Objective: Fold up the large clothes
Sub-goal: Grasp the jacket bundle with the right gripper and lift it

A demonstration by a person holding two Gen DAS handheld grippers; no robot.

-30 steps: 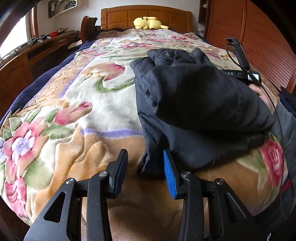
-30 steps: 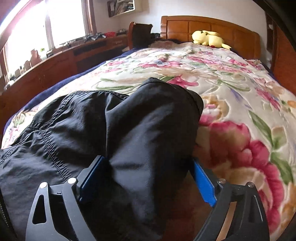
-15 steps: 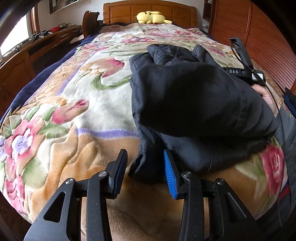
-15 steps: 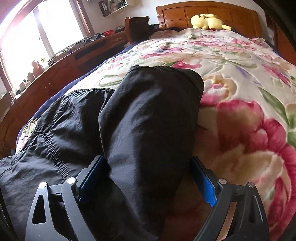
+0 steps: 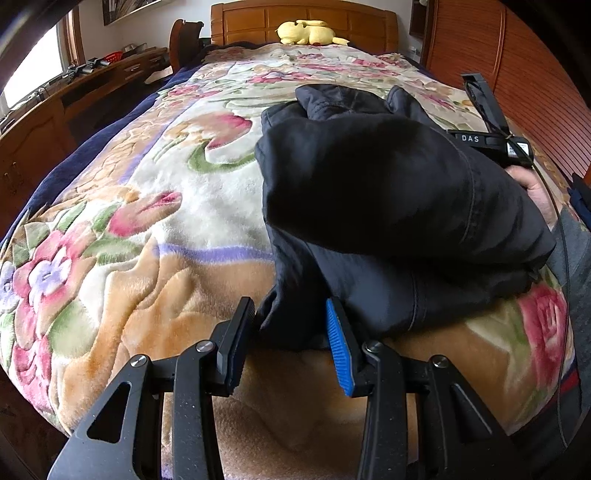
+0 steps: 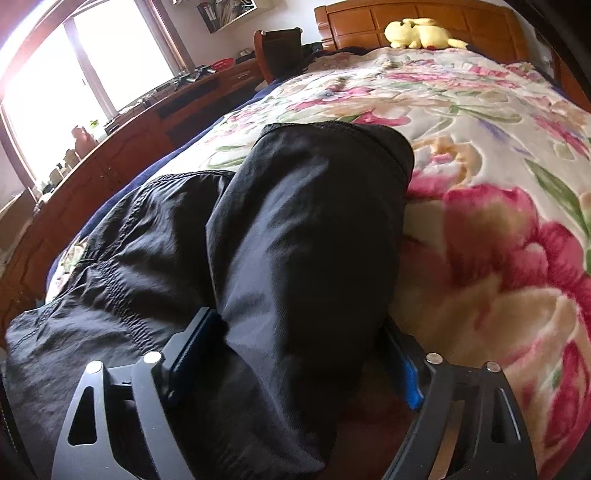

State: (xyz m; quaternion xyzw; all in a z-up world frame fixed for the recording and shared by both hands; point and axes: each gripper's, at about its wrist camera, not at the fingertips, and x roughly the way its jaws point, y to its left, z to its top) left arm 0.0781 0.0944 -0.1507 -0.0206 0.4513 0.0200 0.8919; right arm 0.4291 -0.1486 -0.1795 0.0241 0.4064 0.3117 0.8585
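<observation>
A large black garment (image 5: 388, 206) lies partly folded on the floral blanket (image 5: 155, 206), with one thick fold laid over the lower layer. My left gripper (image 5: 291, 332) is open, its fingers on either side of the garment's near left corner. My right gripper (image 6: 295, 354) is wide open with a thick black fold (image 6: 306, 236) of the garment lying between its fingers. The right gripper's body and the holding hand show at the garment's right side in the left wrist view (image 5: 495, 144).
A yellow plush toy (image 5: 310, 33) lies by the wooden headboard (image 5: 303, 14). A wooden dresser (image 6: 122, 147) with small items runs along the bed's left side under a window. A wooden wardrobe wall (image 5: 517, 74) stands to the right.
My left gripper has moved forward so the garment's corner now sits between its fingers. The right gripper has shifted slightly forward over the fold, still open.
</observation>
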